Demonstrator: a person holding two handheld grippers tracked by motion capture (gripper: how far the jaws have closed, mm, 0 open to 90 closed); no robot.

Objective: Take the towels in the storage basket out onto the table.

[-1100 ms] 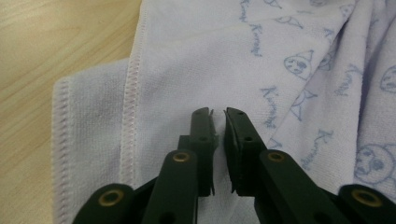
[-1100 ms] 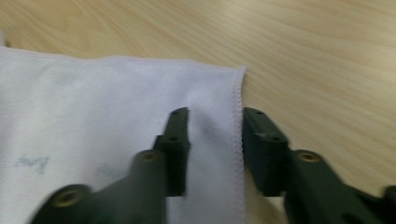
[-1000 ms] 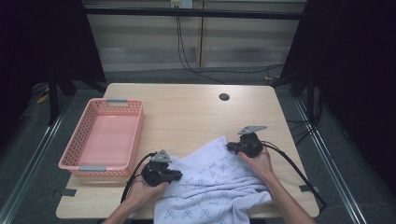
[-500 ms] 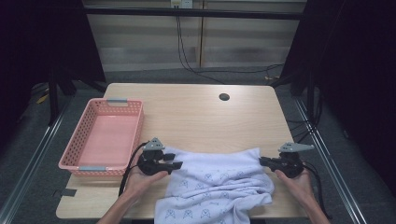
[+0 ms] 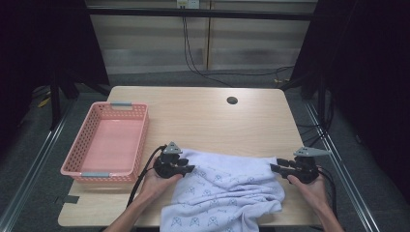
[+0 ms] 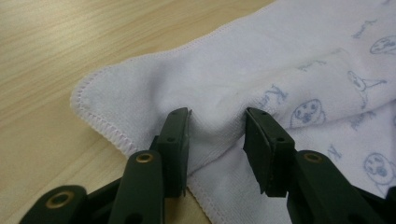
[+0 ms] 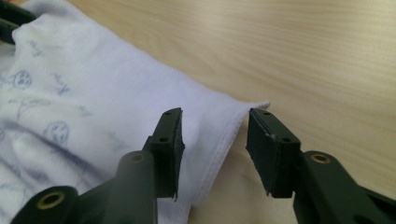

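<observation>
The basket [image 5: 106, 142] sits on the table's [image 5: 203, 121] left side, and the towel [image 5: 227, 188] lies just right of it, along the near edge, its long axis running left to right between the two hands. The towel's near part hangs over the table edge.

At the end of the towel nearer the basket, the left gripper [image 5: 186, 168] has its jaws spread around a raised fold just inside the corner [image 6: 86, 95]. Cloth fills the gap, but the pads look not yet pressed on it; whether the left pad touches is hard to tell.

At the end farther from the basket, the right gripper [image 5: 275, 167] points back toward the basket with jaws spread. The towel's far corner [image 7: 259, 105] and hemmed edge [image 7: 224, 140] lie between them, unpinched.

So each gripper already straddles its own end of the long axis. As I judge it, closing both would give a grip on both ends for spreading or folding.
</observation>
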